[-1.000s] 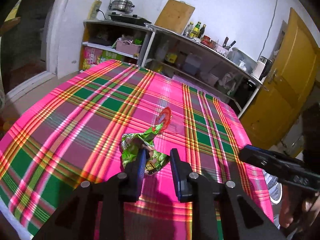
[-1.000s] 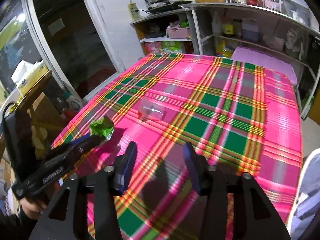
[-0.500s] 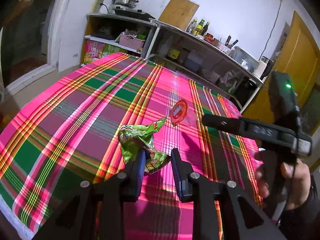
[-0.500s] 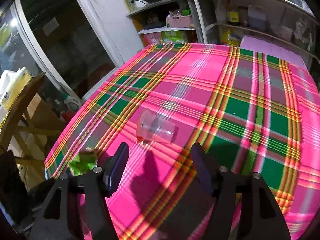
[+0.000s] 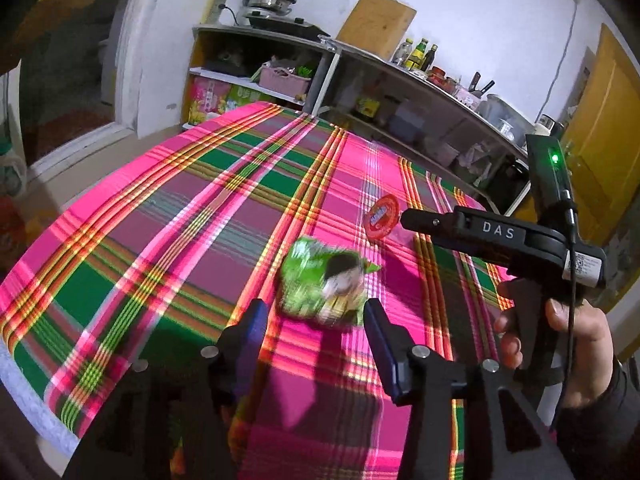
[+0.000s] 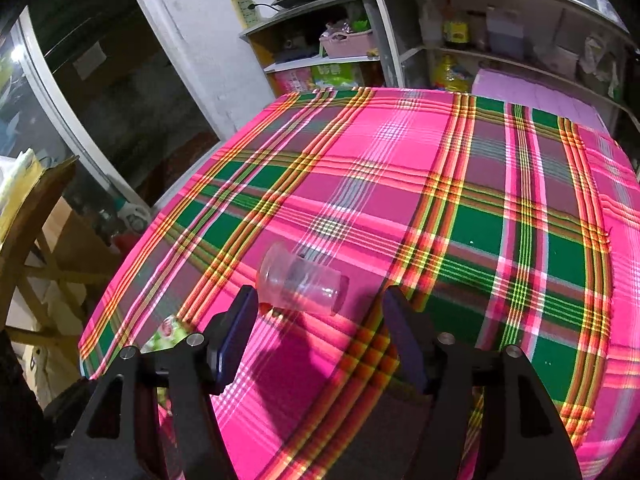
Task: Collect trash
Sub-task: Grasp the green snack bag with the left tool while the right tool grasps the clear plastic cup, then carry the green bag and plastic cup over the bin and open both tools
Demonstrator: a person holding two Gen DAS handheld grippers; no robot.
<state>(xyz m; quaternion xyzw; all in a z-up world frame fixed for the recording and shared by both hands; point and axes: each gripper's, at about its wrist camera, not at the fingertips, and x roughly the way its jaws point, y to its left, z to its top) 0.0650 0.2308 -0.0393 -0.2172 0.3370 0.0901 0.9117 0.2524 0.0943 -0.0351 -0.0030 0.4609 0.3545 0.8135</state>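
Holding both tongs spread wide, we grip nothing at this moment: the left gripper (image 5: 314,316) hangs with its jaws apart just short of the crumpled green snack wrapper (image 5: 322,282), which is blurred in the left wrist view, so we cannot tell whether it lies flat on the cloth or is in the air. The right gripper (image 6: 316,314) stands open on either side of the clear plastic cup (image 6: 300,282), which lies tipped on its side on the pink and green plaid tablecloth (image 6: 440,184), its mouth turned toward the left finger.

We judge the step in hand to be the pick of that cup. To do it well, we bring the fingers forward until the pads flank the cup's middle, then close gently, since thin plastic will likely buckle or roll away under a hard or off-centre squeeze. In the left wrist view the cup's red round foil lid (image 5: 382,216) shows just beyond the right tong's tip, and it wants collecting too
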